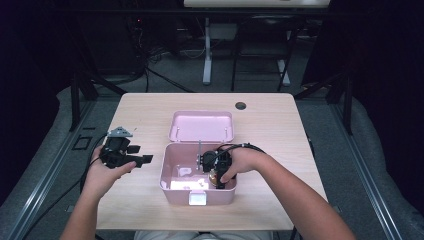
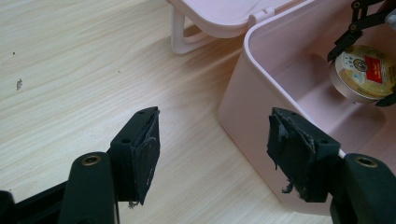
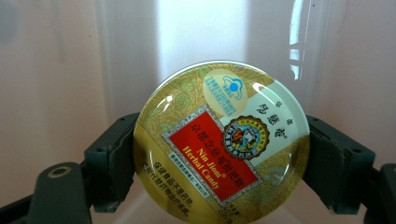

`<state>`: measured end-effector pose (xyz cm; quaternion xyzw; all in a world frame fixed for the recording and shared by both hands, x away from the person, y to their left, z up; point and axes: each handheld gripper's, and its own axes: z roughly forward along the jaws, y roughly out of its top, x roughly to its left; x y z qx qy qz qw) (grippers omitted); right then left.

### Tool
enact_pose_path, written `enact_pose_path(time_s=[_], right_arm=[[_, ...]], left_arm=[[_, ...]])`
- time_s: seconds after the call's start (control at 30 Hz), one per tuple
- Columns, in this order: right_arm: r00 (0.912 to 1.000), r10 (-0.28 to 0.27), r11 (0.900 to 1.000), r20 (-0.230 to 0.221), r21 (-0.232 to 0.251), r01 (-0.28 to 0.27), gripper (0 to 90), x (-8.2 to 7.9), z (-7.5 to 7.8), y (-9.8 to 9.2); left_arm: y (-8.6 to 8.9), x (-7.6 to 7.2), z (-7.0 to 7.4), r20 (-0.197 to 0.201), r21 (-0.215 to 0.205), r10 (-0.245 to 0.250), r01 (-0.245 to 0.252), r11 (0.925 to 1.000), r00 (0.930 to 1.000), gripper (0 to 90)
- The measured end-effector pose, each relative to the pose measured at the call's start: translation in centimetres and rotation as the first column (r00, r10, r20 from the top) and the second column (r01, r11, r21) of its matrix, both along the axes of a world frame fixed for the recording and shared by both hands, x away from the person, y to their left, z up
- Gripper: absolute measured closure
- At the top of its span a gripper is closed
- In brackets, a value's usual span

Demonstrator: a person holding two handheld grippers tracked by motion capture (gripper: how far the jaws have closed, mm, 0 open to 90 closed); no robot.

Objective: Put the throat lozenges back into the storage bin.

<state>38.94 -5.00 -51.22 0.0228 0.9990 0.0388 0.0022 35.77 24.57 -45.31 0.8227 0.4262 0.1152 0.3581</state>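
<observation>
R gripper (image 3: 219,154) is clamped on the round candy tin (image 3: 222,140), down inside the pink box (image 1: 172,187). L gripper (image 2: 212,149) jaws wide apart, just beside box on table (image 1: 270,120)

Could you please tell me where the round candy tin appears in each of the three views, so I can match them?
High view: candy tin at centre, low in the pink box, under the right gripper.
Left gripper view: upper right, inside the box, clamped by the far gripper.
Right gripper view: centre, between the jaws.
Shared landmark: the pink box's walls.
</observation>
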Motion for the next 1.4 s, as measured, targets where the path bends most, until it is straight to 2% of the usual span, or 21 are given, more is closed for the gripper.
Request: enact_pose_path(time_s=[0.73,0.9,1.07,1.4], right_arm=[[0.9999,-0.007,1.0,-0.01,0.014,0.007,19.5,0.0,-0.3,-0.1],[0.9999,-0.01,1.0,-0.003,0.016,0.01,15.5,0.1,-0.3,-0.1],[0.9999,-0.017,0.999,0.001,0.032,0.017,15.5,0.1,0.1,-0.2],[0.9994,-0.03,0.997,0.017,0.075,0.029,17.5,0.2,1.9,-0.5]], left_arm=[[-0.1,0.0,-0.1,-0.001,-0.006,-0.003,0.003,1.0,1.0,34.3],[-0.1,0.0,-0.1,0.002,-0.004,-0.004,0.004,1.0,1.0,34.3],[-0.1,0.0,-0.1,0.001,-0.007,0.001,-0.001,1.0,1.0,34.3],[-0.5,0.0,-0.3,-0.014,0.007,-0.013,0.013,0.9999,0.9998,34.1]])
